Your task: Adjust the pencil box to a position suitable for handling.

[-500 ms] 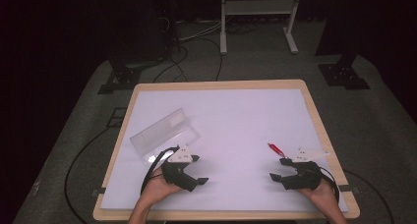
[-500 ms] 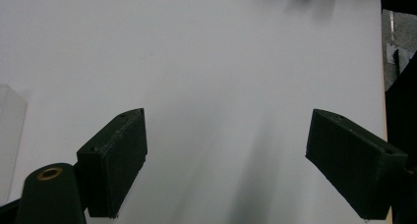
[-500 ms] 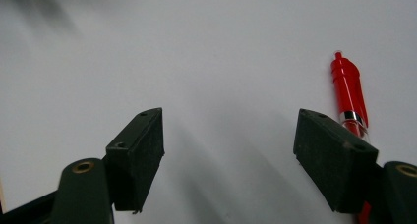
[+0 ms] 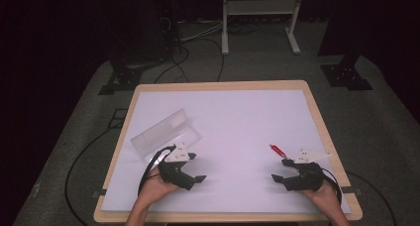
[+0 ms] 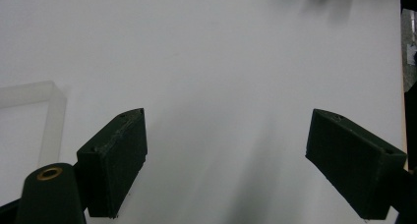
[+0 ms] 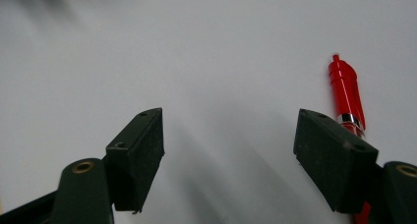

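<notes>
On the white worktop [image 4: 237, 122]: left gripper [image 4: 194, 167] fingers wide, empty, beside clear plastic box [image 4: 166, 135]; right gripper [image 4: 282, 170] fingers wide, empty, beside red pen [image 6: 347, 91].

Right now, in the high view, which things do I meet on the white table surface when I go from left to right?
Clear plastic rectangular box → left gripper → right gripper → red pen.

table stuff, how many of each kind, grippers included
red pen: 1
clear plastic box: 1
grippers: 2, the left gripper and the right gripper, both open with nothing between the jaws
total: 4
</notes>
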`<state>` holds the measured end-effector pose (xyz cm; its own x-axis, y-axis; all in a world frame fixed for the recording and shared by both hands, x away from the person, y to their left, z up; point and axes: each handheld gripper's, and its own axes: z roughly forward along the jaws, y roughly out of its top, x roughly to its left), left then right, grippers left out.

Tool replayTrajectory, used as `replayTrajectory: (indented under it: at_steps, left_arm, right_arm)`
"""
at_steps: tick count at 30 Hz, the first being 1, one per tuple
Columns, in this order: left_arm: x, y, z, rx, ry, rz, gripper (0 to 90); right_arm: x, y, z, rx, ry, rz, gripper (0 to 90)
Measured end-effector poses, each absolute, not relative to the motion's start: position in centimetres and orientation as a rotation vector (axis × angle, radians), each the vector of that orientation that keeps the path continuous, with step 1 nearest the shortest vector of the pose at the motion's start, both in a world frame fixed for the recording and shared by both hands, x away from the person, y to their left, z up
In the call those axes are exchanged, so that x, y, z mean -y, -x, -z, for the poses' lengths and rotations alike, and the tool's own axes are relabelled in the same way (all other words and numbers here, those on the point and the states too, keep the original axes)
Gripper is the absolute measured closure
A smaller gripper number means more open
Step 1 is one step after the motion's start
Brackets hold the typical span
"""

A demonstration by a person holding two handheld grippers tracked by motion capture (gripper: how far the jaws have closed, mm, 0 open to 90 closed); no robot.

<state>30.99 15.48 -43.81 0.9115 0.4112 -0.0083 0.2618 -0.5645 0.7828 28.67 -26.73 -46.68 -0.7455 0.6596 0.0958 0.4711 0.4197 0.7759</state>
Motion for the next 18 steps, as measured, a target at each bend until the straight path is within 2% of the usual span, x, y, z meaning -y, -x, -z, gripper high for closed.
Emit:
replayTrajectory:
  at_steps: [18]
  left_arm:
    - [-17.7,-31.5,43.2,-0.542,-2.179,-0.297,15.2]
  right_arm:
    - [26.3,-28.6,46.7,-2.463,-0.982,-1.217,26.3]
